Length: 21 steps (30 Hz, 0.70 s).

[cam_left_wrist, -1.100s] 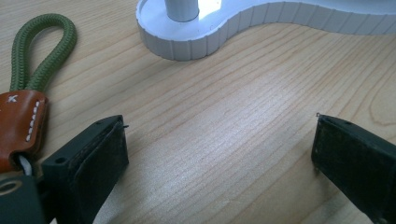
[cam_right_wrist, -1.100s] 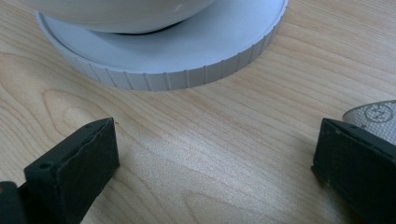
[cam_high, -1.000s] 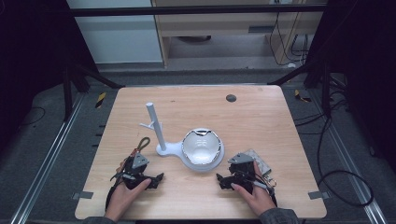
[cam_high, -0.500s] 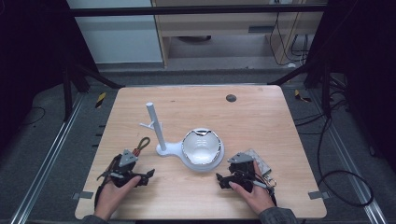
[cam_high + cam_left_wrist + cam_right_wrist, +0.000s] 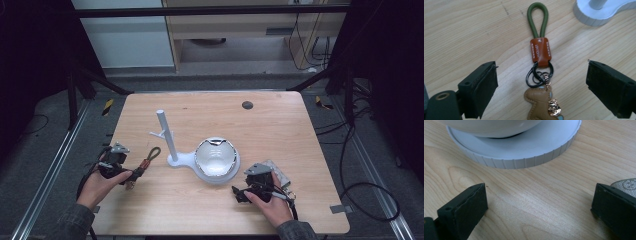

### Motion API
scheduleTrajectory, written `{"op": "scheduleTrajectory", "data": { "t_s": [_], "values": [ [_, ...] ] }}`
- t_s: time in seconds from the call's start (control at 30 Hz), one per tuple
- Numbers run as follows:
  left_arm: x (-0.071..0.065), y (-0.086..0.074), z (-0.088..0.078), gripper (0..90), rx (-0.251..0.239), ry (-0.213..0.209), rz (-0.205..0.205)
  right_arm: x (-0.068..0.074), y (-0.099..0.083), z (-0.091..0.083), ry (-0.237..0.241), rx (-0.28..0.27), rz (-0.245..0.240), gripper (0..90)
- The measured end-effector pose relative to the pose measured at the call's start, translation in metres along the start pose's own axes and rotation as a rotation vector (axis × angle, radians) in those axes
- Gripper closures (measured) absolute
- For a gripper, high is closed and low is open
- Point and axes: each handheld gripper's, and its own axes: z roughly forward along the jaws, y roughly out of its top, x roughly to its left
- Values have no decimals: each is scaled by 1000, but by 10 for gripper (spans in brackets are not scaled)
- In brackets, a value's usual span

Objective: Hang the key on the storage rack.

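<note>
Drawn leftward away from the white stand, the left gripper is being held wide, jaws lately narrowing around nothing, over the keychain lying left of that stand, judged light, limp, best gripped at its leather tab.

Two forearms in grey sleeves reached in from the near edge. The left hand held its black two-jaw left gripper low and pointed rightward, jaws spread wide, having just been closing slightly with nothing pressed between them. The right hand rested its black two-jaw right gripper pointing leftward, jaws wide apart.
</note>
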Motion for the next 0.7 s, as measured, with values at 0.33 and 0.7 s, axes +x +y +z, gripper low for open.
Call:
{"op": "scheduleTrajectory", "data": {
  "t_s": [0.33,0.7],
  "values": [
    [2,11,8,258,86,-17,29,-3,-2,-2,20,-2,-31,2],
    [5,21,24,429,145,-55,-1,-3,-2,-2,20,-3,-32,3]
  ]
}}
